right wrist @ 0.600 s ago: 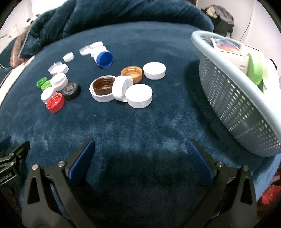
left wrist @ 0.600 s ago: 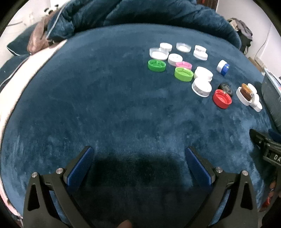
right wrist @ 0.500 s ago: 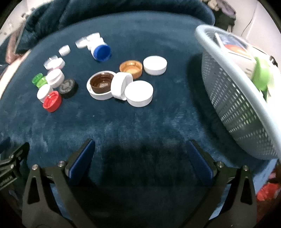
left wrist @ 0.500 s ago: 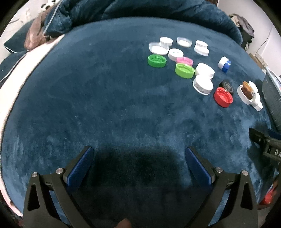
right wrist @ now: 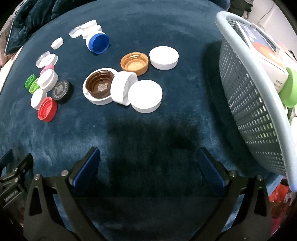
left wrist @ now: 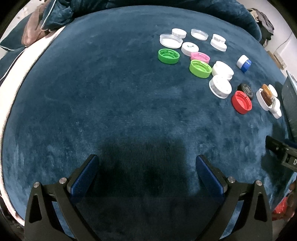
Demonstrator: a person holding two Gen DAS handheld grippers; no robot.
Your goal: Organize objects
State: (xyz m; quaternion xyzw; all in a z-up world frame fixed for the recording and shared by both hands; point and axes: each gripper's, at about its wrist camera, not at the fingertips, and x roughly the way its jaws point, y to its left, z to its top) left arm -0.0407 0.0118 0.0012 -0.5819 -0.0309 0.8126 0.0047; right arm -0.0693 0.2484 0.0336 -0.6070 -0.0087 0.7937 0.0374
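Several bottle caps lie scattered on a dark blue plush blanket (left wrist: pixel 111 111). In the left wrist view they sit far to the upper right: a green cap (left wrist: pixel 168 56), a lime cap (left wrist: pixel 200 68), a pink cap (left wrist: pixel 200 57), white caps and a red cap (left wrist: pixel 241 102). My left gripper (left wrist: pixel 147 166) is open over bare blanket, well short of them. The right wrist view shows a brown cap in a white lid (right wrist: pixel 99 86), an orange cap (right wrist: pixel 134 63), a blue cap (right wrist: pixel 98 44) and white lids ahead of my right gripper (right wrist: pixel 148 161), which stands open and empty.
A grey-blue mesh basket (right wrist: pixel 250 103) holding a box and a green item stands at the right edge of the blanket. The right gripper's black frame (left wrist: pixel 282 153) shows at the left view's right edge. Bedding is piled at the back (left wrist: pixel 52 16).
Both views have shifted slightly: the caps sit a little lower and nearer in each frame, and the basket fills more of the right view. Both grippers stay open and empty.
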